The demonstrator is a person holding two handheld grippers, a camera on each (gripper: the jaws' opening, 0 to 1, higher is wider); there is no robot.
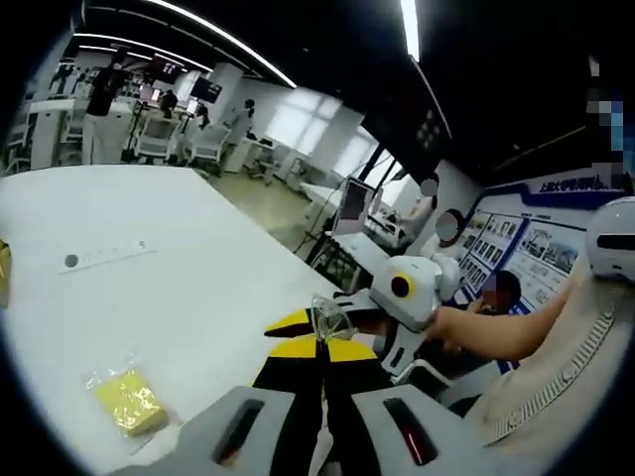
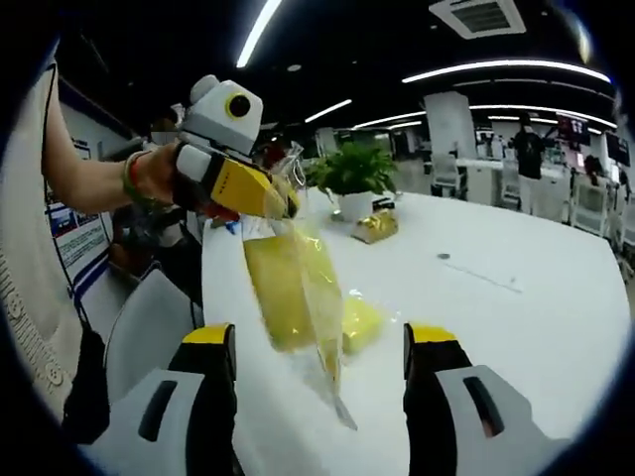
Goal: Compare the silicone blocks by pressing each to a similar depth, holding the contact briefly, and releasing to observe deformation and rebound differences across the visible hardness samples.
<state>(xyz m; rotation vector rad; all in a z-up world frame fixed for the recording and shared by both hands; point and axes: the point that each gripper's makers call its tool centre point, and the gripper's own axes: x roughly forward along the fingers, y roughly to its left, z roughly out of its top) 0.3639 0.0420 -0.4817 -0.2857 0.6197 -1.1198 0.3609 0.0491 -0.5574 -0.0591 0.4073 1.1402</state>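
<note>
- Big open office or lab kind of space, dark ceiling with long strip lights, desks and chairs in the back, a few people standing around far off.
- Everything's happening on a large white tabletop [image 1: 198, 268]. In the right gripper view a potted plant [image 2: 355, 171] sits on it further back, with a small gold-coloured wrapped thing [image 2: 375, 226] just beside the pot.
- Left gripper [image 2: 288, 198]: in the right gripper view it comes in from the left, held by a person's hand, and its yellow-and-black jaws are closed on the top edge of a clear plastic bag [image 2: 298, 288].
- That bag hangs down from the jaws above the tabletop, and there's a yellow silicone block [image 2: 278, 297] inside it. It looks a bit blurry through the plastic.
- In the left gripper view the same jaws are pinched together with a crumpled bit of clear plastic between the tips.
- Right gripper [image 2: 319, 347]: jaws are wide apart, one on each side of the hanging bag, and I can't see them touching it.
- There's another yellow block in wrap [image 2: 362, 322] lying flat on the tabletop just behind the hanging bag.
- The left gripper view also shows a yellow bagged block [image 1: 129, 402] lying on the tabletop off to the left of the jaws, well apart from them.
</note>
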